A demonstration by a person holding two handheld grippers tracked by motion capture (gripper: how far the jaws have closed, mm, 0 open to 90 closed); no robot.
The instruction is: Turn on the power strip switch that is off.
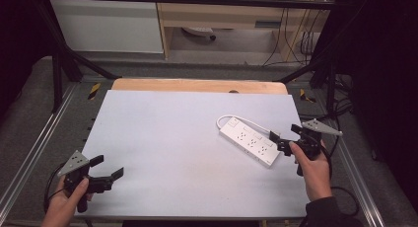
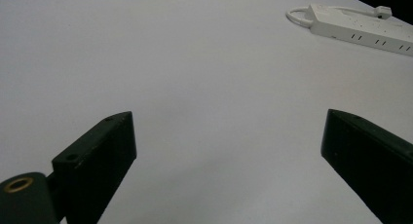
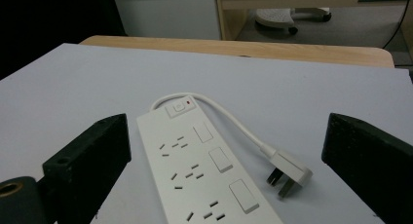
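Power strip point(image 3: 204, 170) near end cropped

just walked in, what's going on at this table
A person holds a gripper in each hand over a white table. The right gripper sits at the near end of a white power strip, jaws open, not clamped on it. The strip's plug lies loose beside it on the table. The left gripper is open over bare table at the near left, well away from the strip.

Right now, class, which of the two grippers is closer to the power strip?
The right gripper: its open jaws sit just off the near end of the white power strip. The left gripper, also open, is at the table's opposite near corner.
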